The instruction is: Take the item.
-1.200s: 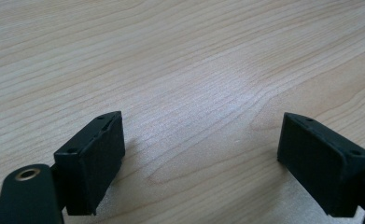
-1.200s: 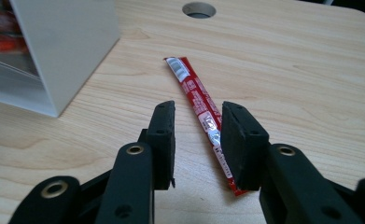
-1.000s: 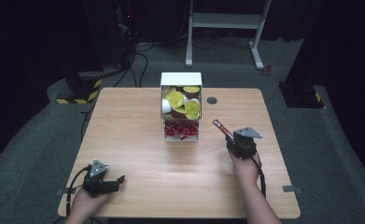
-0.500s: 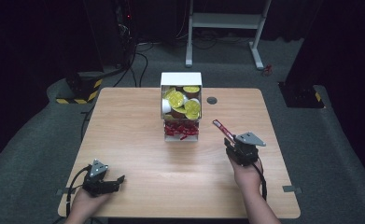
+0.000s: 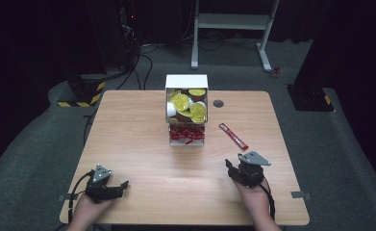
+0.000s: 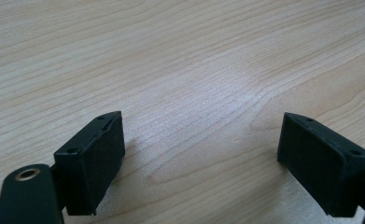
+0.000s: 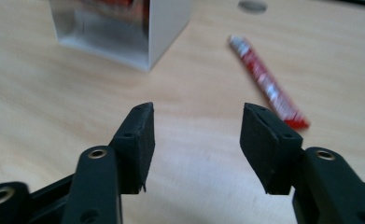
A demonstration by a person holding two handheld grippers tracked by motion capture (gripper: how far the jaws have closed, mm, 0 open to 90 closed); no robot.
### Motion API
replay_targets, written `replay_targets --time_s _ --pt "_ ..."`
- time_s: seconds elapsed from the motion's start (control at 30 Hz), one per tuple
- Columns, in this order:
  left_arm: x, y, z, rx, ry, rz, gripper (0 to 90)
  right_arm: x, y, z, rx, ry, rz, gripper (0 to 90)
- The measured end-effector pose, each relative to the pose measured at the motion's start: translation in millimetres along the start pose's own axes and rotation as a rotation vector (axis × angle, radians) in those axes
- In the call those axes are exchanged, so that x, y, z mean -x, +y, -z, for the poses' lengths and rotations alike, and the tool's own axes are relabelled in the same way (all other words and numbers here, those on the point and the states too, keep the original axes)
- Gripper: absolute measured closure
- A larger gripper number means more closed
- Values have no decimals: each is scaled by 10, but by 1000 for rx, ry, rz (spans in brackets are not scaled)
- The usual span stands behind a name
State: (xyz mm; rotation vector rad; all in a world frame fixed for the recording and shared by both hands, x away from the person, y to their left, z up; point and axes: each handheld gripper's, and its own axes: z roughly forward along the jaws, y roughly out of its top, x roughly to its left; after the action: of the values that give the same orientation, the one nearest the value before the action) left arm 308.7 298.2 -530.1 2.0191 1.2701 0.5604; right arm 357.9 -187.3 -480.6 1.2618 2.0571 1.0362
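Beyond the right gripper (image 7: 196,140), jaws parted, just opening and empty, lay the red sachet (image 7: 267,82), apart.

Red sachet stick (image 5: 233,135): one slim, flat, elongated packet, red with a pale printed band along its length and a whitish sealed end. It lies flat and free on the bare wooden table (image 5: 128,134), set diagonally, its far end angled toward the white box (image 5: 186,81) and its near end pointing to the table's right front. It is just right of that box, apart from it. In the right gripper view (image 7: 267,82) it appears slightly blurred.
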Motion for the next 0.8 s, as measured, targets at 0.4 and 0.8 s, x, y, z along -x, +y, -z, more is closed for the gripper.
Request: replay_targets --time_s 0.4,0.8 --pt "3 0 -2 1 4 2 151 -209 -413 -167 -150 28 34 187" --pt "7 2 -7 3 4 7 150 -220 -387 -218 -183 9 -17 86"
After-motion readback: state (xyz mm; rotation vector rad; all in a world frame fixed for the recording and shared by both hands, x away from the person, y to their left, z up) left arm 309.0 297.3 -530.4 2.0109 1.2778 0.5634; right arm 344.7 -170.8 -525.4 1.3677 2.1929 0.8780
